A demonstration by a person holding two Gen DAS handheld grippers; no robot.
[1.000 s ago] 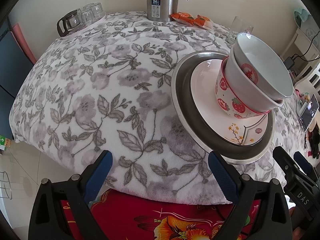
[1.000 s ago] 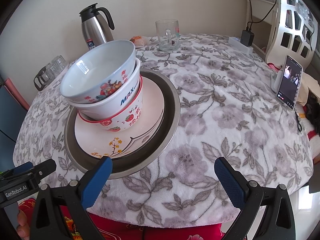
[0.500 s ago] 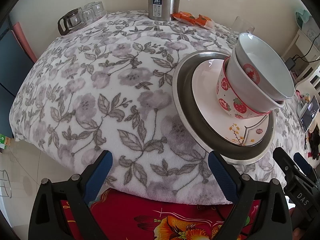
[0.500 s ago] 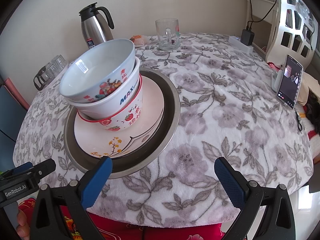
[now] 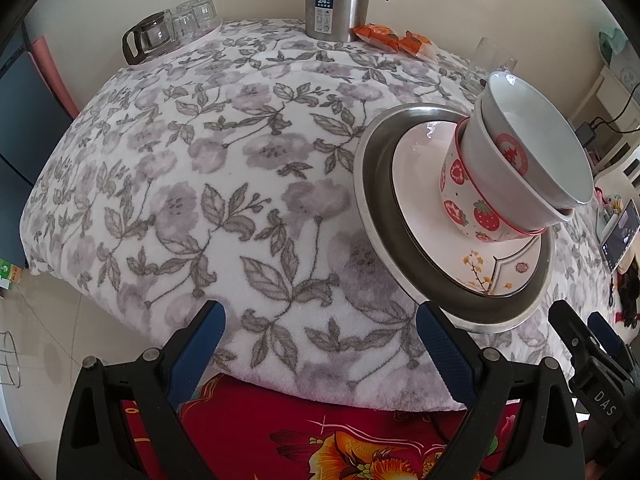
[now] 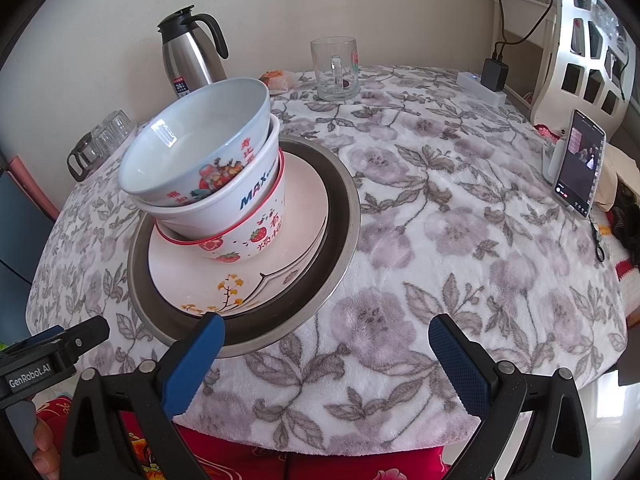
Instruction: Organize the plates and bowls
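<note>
The bowl stack sits ahead-left of the right gripper, ahead-right of the left gripper. The right seems nearer, and both grippers' jaws stand spread and empty.

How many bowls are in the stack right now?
3, nested on the white plate inside the metal tray: strawberry bowl at the bottom, MAX bowl in the middle, blue-rimmed bowl on top. Another could be hidden inside.

Middle bowl – blue "MAX". Steel flask label – "24". Left gripper – "GenRobot.AI". Right gripper – "DAS".
</note>
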